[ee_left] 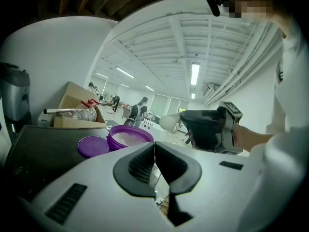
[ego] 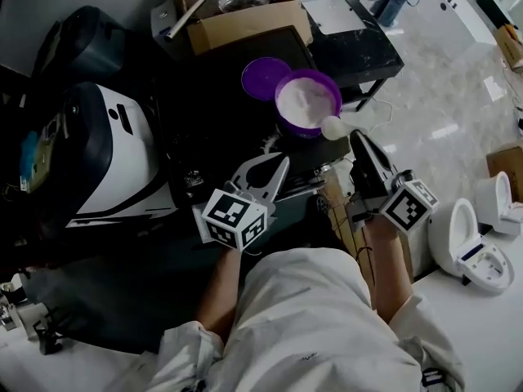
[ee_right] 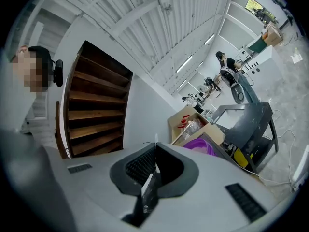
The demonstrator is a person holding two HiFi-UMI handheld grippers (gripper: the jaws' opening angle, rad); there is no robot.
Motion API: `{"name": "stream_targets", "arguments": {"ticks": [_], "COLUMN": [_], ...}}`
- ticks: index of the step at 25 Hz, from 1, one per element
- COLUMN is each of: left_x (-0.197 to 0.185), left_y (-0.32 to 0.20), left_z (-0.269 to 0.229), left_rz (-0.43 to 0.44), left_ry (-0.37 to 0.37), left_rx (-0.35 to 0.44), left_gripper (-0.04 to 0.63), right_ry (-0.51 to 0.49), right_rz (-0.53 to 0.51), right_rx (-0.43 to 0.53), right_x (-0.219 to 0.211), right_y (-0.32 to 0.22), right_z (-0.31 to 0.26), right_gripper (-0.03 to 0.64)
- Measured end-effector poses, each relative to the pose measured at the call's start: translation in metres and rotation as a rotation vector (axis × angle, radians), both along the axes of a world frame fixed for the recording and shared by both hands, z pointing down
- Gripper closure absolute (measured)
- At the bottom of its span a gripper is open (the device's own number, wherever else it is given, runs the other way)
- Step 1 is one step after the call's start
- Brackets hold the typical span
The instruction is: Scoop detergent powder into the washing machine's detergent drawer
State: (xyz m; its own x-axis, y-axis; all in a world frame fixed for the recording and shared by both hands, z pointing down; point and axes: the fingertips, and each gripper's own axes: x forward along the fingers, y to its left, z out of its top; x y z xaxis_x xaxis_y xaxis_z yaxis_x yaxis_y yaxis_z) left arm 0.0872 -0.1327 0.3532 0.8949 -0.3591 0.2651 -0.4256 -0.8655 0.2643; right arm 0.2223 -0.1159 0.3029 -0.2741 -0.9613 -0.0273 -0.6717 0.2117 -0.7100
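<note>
A purple tub [ego: 306, 100] of white detergent powder stands open on a dark tabletop [ego: 212, 129], with its purple lid [ego: 264, 77] lying just behind it. My right gripper [ego: 355, 137] is shut on the thin handle of a white scoop [ego: 333, 126], whose bowl hangs at the tub's near right rim. In the right gripper view the handle [ee_right: 146, 190] shows between the closed jaws. My left gripper [ego: 280, 164] is shut and empty, just in front of the tub. The left gripper view shows the tub [ee_left: 129, 137], lid [ee_left: 94, 145] and scoop [ee_left: 169, 122].
A white and dark machine [ego: 106, 153] sits at the left. A cardboard box [ego: 245, 11] holding a plastic bottle stands behind the tub. A grey stand [ego: 351, 31] is at the back right, and white moulded objects [ego: 478, 243] lie on the pale floor at the right.
</note>
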Motion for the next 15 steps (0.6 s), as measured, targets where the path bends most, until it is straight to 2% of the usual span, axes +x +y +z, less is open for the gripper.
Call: {"name": "stream_targets", "arguments": {"ticks": [6, 15], "left_x": [0.013, 0.019], "left_y": [-0.012, -0.029], "left_z": [-0.001, 0.003], "left_rz": [-0.055, -0.161], "left_ry": [-0.007, -0.023], "left_rx": [-0.001, -0.003], "left_gripper": [0.577, 0.577], "right_ry": [0.037, 0.153], "right_rz": [-0.06, -0.184], "right_rx": [-0.011, -0.04], "right_x": [0.014, 0.019], "right_y": [-0.024, -0.067], "right_z": [-0.001, 0.009], "right_gripper": [0.605, 0.606]}}
